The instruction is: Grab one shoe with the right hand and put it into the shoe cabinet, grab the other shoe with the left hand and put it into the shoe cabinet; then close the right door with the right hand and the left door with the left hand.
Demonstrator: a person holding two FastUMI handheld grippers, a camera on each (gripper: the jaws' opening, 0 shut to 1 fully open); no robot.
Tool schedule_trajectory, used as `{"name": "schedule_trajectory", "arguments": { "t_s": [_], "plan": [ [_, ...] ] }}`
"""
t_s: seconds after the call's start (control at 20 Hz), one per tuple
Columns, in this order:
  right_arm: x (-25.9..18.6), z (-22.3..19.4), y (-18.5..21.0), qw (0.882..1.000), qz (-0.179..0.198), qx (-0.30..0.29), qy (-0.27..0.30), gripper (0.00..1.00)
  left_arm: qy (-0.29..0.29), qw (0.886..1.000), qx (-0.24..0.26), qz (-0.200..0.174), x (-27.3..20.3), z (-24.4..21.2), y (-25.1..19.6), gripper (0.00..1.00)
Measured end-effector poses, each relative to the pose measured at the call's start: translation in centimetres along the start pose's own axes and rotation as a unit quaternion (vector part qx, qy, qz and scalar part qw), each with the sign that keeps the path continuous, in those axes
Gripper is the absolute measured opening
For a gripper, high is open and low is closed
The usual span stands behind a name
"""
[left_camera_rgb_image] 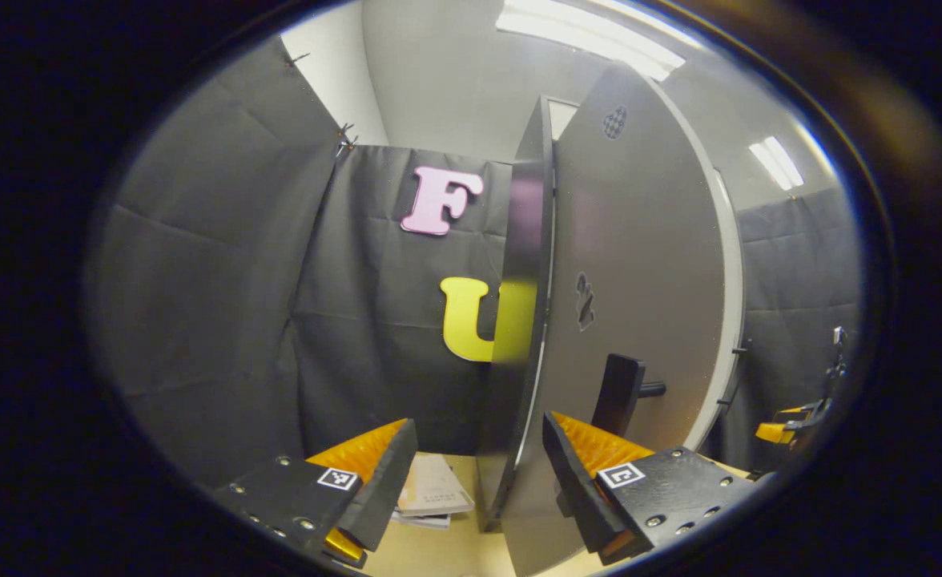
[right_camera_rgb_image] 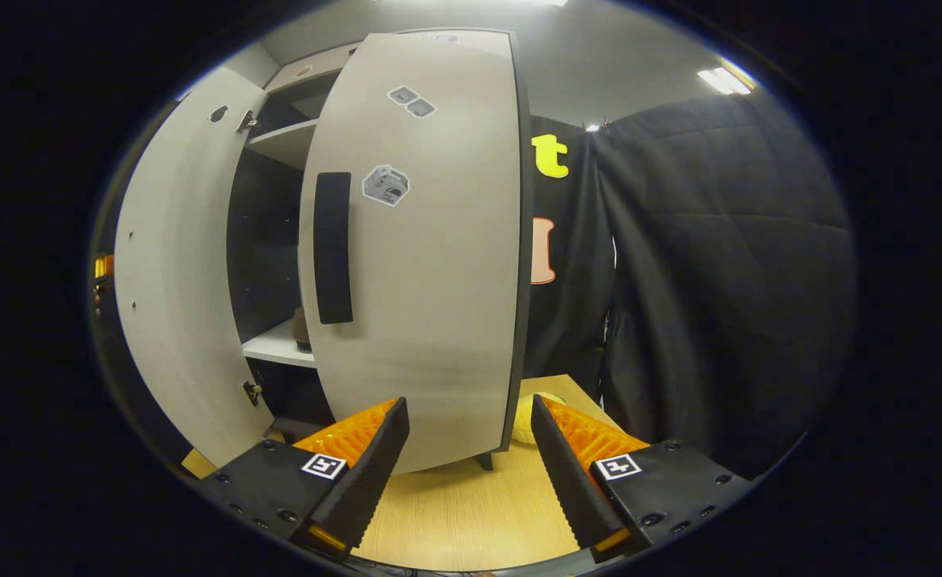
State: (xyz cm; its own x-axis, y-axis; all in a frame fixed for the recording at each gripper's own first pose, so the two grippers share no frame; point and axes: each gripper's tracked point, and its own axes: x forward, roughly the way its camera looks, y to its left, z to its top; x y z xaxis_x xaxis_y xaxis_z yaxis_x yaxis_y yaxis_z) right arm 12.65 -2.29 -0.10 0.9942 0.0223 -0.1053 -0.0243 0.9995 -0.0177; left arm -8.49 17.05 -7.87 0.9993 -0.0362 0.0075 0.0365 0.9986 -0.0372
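Between the left tool's (left_camera_rgb_image: 479, 465) open fingers stands the left door (left_camera_rgb_image: 639, 264).

Both tools (left_camera_rgb_image: 479, 465) (right_camera_rgb_image: 471, 449): dark screwed bodies w/ square b/w marker tags.

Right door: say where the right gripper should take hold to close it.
Take the dark vertical handle on the right door, coming from the front. It is a tall narrow bar, so the open right gripper could straddle it sideways. Pushing the flat door face would probably also work.
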Motion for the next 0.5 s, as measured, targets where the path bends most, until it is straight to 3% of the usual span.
{"name": "schedule_trajectory", "arguments": {
  "t_s": [0.1,0.15,0.3,0.35,0.5],
  "plan": [
    [0.1,0.1,-0.1,1.0,0.005,0.006,-0.004,0.97,0.006,1.0,0.006,0.0,0.1,0.1,-0.7,0.99],
    [0.3,0.0,-0.2,1.0,0.007,0.009,-0.005,0.97,0.006,1.0,0.006,0.001,0.3,0.1,-1.4,0.84],
    [0.8,-0.6,-0.8,1.0,0.018,0.02,0.005,0.97,0.01,1.0,-0.005,-0.004,0.7,-0.7,-4.4,0.99],
    [1.0,-0.6,-1.2,1.0,0.02,0.023,0.006,0.97,0.011,1.0,-0.01,-0.007,0.7,-0.9,-5.5,0.92],
    [1.4,-0.4,-2.6,0.999,0.019,0.045,0.006,0.97,0.005,0.999,-0.037,-0.01,1.4,-1.4,-8.2,0.92]
  ]
}}
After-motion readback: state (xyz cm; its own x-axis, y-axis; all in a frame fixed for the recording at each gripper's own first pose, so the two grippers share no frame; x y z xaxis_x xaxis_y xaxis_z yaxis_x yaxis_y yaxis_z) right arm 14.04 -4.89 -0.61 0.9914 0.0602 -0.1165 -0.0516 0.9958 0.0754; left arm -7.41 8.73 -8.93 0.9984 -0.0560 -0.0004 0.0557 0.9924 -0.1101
